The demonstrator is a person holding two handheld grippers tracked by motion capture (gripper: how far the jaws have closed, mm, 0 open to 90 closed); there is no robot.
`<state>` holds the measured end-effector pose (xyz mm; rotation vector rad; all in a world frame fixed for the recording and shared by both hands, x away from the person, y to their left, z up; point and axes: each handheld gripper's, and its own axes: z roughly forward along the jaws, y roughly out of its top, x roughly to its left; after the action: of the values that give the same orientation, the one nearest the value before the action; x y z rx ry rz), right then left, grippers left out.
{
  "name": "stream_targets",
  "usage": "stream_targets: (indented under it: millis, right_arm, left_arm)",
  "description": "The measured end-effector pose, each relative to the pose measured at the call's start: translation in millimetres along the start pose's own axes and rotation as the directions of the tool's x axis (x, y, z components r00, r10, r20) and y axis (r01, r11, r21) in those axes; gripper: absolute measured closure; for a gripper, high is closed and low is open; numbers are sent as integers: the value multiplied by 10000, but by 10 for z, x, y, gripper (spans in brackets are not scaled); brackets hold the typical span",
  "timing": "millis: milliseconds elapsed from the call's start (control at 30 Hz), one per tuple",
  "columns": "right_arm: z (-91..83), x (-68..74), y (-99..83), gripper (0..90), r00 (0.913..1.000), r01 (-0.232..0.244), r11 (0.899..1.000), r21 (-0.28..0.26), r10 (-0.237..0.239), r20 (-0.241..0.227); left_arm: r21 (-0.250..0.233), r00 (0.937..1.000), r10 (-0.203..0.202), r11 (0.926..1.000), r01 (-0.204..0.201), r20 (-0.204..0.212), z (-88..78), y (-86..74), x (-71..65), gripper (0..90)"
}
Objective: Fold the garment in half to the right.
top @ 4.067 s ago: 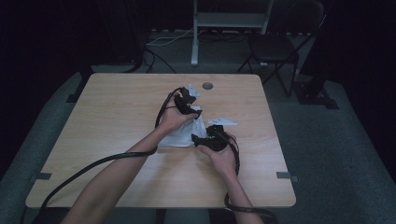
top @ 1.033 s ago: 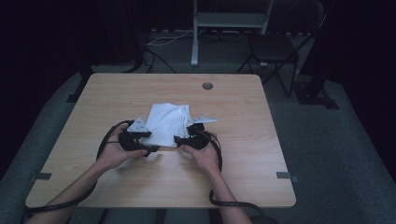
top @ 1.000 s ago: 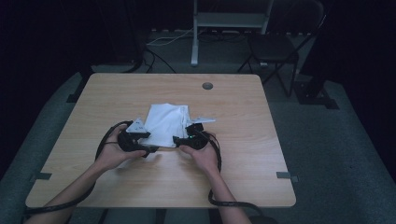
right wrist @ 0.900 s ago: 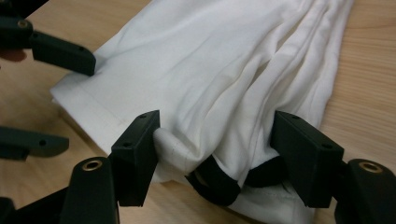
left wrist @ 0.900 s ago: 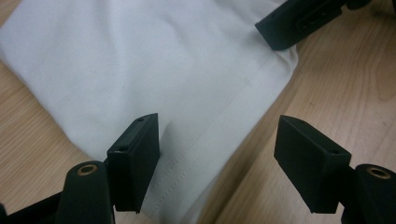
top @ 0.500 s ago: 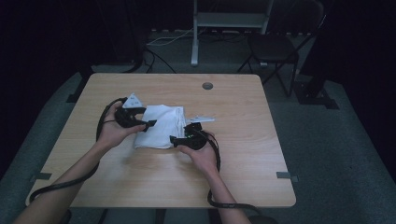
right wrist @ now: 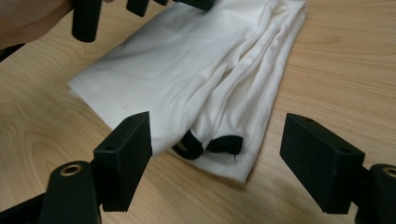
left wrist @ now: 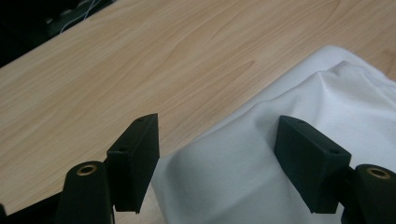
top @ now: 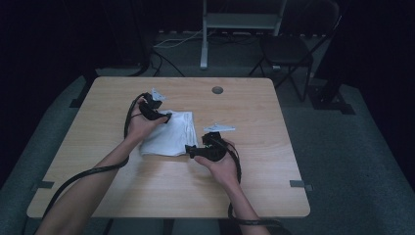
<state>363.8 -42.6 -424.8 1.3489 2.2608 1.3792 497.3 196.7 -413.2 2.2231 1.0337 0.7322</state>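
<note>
- On the table [top: 254, 186], left of centre, lies the folded white garment [top: 169, 137]: light, soft, limp cloth, likely to sag and unfold when lifted.
- Left gripper [top: 164, 117]: jaws open over the far edge, cloth between but unpinched.
- Right gripper [top: 188, 151]: jaws open, just widened, empty, facing the near right corner with black trim [right wrist: 208, 145].
- Suggested hold: pinch all stacked layers at a fold.
</note>
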Motion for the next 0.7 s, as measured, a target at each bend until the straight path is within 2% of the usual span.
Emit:
stream_targets:
  millis: [67, 167, 233, 400, 533, 700]
  right_arm:
    - [7, 0, -13, 243, 10000, 46, 10000, 70, -46, -21]
    - [27, 10, -32, 243, 10000, 54, 9998, 200, -52, -69]
    - [44, 15, -43, 243, 9999, 117, 9997, 220, -115, -91]
    - [62, 33, -64, 243, 9998, 191, 9993, 325, -188, -121]
    - [56, 35, -71, 235, 9998, 164, 9995, 270, -161, -99]
    - [16, 19, -45, 212, 9998, 211, 9997, 76, -211, 12]
  left_arm:
    - [24, 9999, -143, 9999, 143, -81, 26, 10, -17, 306]
    - [180, 9998, 39, 9998, -36, -172, 54, 38, -50, 306]
    - [300, 9999, 12, 9995, -9, -125, 67, 42, -59, 306]
    - [256, 10000, -82, 9996, 83, -43, 86, 22, -50, 306]
    - [-216, 10000, -62, 9997, 60, -75, -24, 52, -46, 306]
    - [-809, 9998, 200, 9965, -201, -18, -293, 93, -41, 297]
